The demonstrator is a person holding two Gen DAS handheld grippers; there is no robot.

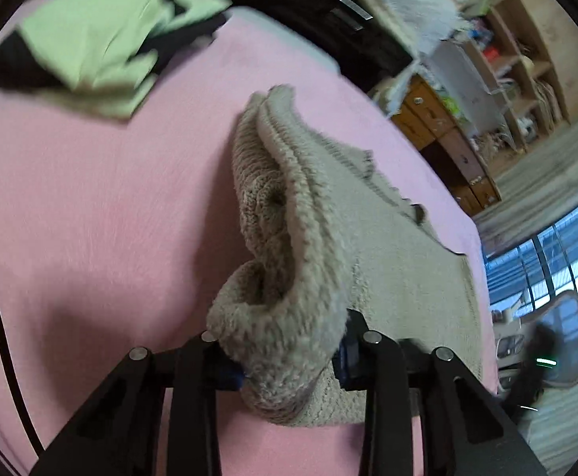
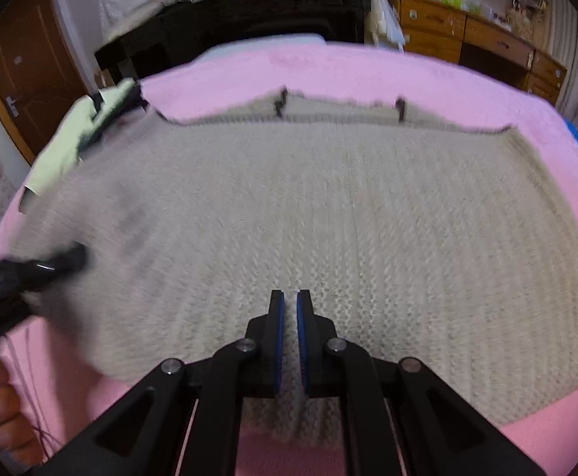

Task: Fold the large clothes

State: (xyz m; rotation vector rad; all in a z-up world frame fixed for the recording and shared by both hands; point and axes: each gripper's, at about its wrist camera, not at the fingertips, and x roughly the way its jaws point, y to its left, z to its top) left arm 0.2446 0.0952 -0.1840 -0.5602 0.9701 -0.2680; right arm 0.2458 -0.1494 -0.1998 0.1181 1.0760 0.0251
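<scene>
A home bedroom — pink bed (image 2: 368, 67), wooden drawers (image 2: 447, 27), door (image 2: 23, 59).

Pink bedsheet (image 2: 368, 67), wooden drawers (image 2: 467, 35), brown door (image 2: 23, 63), black cabinet (image 2: 249, 12)

Sweater (image 2: 328, 218) spread across the bed (image 2: 546, 91) — other clothes (image 1: 90, 39) beyond its left edge.

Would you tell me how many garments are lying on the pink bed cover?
2: the beige knit sweater spread across the middle, and a light green and black garment at the far left corner. Others may lie out of view.
</scene>
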